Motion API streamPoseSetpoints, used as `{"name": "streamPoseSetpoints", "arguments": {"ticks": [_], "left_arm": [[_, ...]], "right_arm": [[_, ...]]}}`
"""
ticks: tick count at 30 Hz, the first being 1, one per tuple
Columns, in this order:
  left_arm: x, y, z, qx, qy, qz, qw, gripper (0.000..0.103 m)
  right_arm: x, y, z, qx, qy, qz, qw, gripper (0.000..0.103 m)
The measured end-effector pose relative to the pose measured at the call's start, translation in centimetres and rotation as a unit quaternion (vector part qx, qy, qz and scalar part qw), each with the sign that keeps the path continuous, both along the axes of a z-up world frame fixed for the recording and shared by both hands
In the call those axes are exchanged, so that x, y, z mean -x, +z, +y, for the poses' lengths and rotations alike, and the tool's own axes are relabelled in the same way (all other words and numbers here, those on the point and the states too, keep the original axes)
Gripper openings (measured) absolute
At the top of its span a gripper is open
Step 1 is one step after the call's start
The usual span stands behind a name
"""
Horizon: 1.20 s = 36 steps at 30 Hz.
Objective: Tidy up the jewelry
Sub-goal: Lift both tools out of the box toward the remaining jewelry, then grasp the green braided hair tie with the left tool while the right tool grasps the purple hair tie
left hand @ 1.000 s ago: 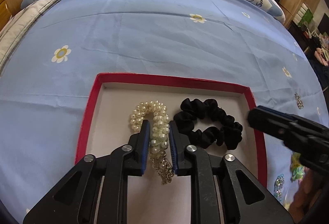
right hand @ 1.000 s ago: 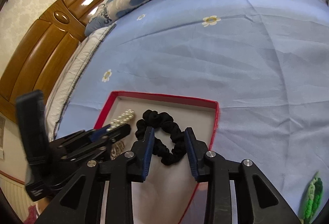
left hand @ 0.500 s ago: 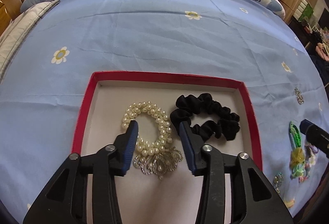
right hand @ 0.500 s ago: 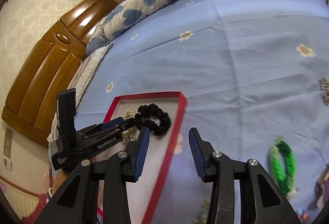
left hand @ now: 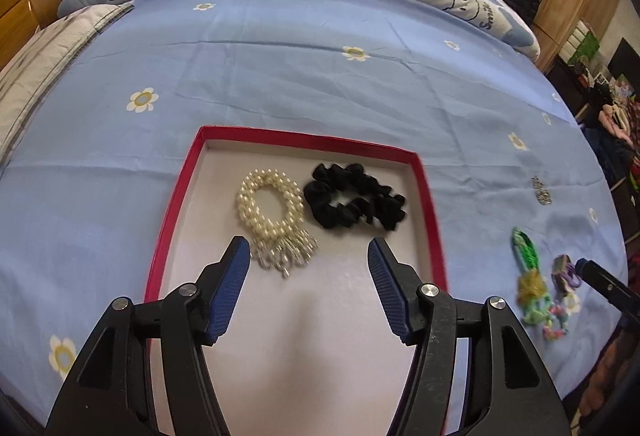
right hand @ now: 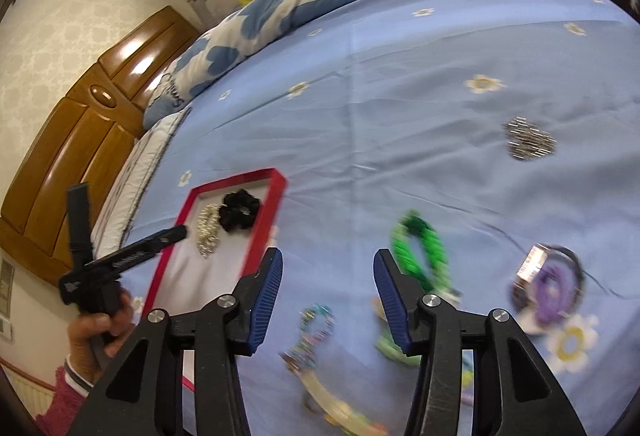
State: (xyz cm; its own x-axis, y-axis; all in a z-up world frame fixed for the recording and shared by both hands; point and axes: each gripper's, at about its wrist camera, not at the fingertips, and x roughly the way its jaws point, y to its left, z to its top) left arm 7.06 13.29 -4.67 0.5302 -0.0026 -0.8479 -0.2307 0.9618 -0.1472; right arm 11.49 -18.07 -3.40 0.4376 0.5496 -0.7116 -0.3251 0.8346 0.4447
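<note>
Your right gripper [right hand: 326, 292]: jaws wide apart, empty, hovering over the loose pieces on the bedsheet [right hand: 400, 115].
Nearest piece: the green bracelet [right hand: 420, 250] lies just ahead, right of centre, long axis running away from you.
Your left gripper [left hand: 308, 268]: spread open, empty, over the red tray [left hand: 428, 203].
Already in tray: pearl bracelet [left hand: 266, 203], black scrunchie [left hand: 354, 201].
</note>
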Motion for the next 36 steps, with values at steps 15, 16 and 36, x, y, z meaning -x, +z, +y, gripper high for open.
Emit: {"name": "streamPoseSetpoints", "arguments": {"ticks": [15,16,36], "left_arm": [[4.1,2.6,-7.9,0.039,-0.062,-0.021,0.9971,0.066],[4.0,2.6,-8.4,0.043,-0.067,-0.021,0.9966,0.065],[-0.8,1.2,-16.4,0.050,-0.135,0.011,0.9895,0.065]], "right_arm": [[4.5,-1.2,-9.6,0.005,-0.084,0.009,0.996,0.052],[4.8,-1.3,-9.9,0.004,-0.087,0.010,0.996,0.052],[3.5,-4.2,-14.5,0.017,-0.132,0.019,0.991,0.044]]}}
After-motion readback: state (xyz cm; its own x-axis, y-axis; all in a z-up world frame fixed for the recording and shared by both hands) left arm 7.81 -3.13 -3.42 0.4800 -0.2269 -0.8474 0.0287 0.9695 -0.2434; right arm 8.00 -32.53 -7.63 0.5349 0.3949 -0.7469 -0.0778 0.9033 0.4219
